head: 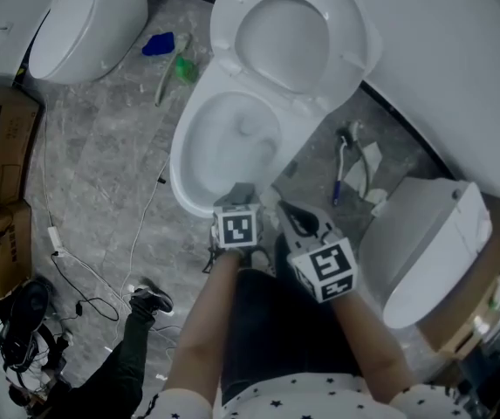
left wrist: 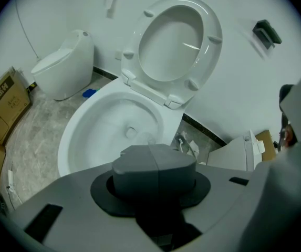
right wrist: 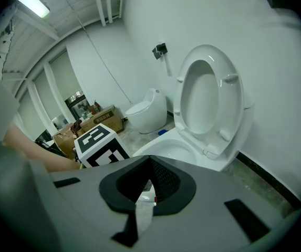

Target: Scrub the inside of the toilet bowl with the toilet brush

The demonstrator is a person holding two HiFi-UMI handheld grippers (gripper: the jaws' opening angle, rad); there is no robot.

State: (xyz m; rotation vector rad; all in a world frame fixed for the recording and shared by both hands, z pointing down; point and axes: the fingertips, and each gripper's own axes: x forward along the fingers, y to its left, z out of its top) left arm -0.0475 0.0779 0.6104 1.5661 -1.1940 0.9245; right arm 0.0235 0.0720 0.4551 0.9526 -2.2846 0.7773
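Observation:
A white toilet bowl (head: 199,177) stands in the middle of the head view with its seat and lid (head: 284,33) raised. Its inside (left wrist: 116,125) looks white and bare. My left gripper (head: 236,201) hovers over the bowl's near rim, jaws shut with nothing between them (left wrist: 154,159). Just to its right is my right gripper (head: 291,218), its jaws a little apart and empty (right wrist: 147,185). On the floor right of the bowl lies a brush with a white and blue handle (head: 340,171), clear of both grippers. A green-headed tool (head: 178,68) lies left of the bowl.
A second toilet (head: 88,20) stands at the far left, and a white tank (head: 428,243) at the right. Cardboard boxes (head: 1,147), cables (head: 101,278) and a shoe (head: 152,299) lie on the grey floor to the left. A blue item (head: 158,44) is beside the green tool.

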